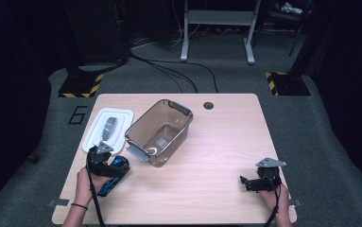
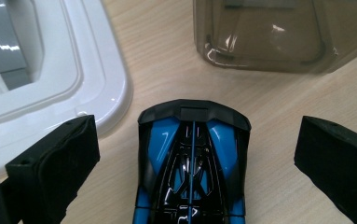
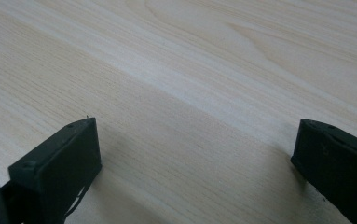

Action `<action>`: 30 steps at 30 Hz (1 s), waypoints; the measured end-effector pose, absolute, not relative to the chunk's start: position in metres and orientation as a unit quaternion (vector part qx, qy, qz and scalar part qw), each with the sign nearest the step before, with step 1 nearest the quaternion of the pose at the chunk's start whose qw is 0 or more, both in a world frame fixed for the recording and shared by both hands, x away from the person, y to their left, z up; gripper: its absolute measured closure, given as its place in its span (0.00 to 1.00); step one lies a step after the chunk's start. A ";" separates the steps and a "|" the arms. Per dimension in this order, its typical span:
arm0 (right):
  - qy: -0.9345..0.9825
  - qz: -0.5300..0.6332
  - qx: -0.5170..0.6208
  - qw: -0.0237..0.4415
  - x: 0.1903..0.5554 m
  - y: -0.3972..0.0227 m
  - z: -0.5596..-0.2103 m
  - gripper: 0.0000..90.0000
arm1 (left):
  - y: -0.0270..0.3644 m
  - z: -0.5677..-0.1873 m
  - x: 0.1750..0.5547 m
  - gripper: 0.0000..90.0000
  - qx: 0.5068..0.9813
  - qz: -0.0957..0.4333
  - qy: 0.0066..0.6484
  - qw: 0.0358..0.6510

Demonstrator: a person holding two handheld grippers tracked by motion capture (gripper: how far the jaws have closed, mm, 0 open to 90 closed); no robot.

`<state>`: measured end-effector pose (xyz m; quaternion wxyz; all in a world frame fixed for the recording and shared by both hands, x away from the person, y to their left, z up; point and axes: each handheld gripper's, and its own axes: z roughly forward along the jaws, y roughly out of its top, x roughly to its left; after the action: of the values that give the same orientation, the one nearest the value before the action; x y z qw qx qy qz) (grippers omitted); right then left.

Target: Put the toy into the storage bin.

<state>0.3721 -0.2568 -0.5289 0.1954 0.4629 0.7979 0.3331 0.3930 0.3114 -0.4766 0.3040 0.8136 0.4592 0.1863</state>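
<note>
A white "6" (image 1: 77,115) is showing on the grey floor left of the table (image 1: 207,189). On the table's left, a white lid (image 1: 107,128) is lying flat. Just below it, the left gripper (image 2: 192,154) is straddling a blue-and-black toy car (image 2: 192,163), its jaws standing wide apart, one on each side, touching neither flank. No writing is readable on the car. Beside the lid, a smoky clear bin (image 1: 159,132) is sitting open. Far right, the right gripper (image 1: 245,182) is resting low over bare wood, jaws spread and holding nothing.
</note>
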 end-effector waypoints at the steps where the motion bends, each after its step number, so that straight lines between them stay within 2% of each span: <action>1: 0.798 0.333 0.463 0.195 0.372 -0.257 -0.529 0.00 | 0.310 -0.479 0.394 0.00 0.814 0.183 0.462 0.302; 9: 0.797 0.333 0.463 0.197 0.372 -0.257 -0.529 0.00 | 0.303 -0.487 0.401 0.03 0.819 0.176 0.469 0.279; 13: 0.797 0.334 0.463 0.198 0.372 -0.257 -0.529 0.00 | 0.301 -0.491 0.403 0.09 0.816 0.173 0.477 0.277; 20: 0.797 0.334 0.463 0.198 0.372 -0.257 -0.529 0.00 | 0.298 -0.496 0.404 0.26 0.811 0.181 0.488 0.267; 30: 0.797 0.334 0.463 0.196 0.372 -0.257 -0.529 0.00 | 0.299 -0.496 0.402 0.27 0.814 0.188 0.482 0.264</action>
<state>0.3719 -0.2568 -0.5289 0.1962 0.4633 0.7972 0.3336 0.4015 0.2992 -0.4958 0.2639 0.8142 0.4817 0.1880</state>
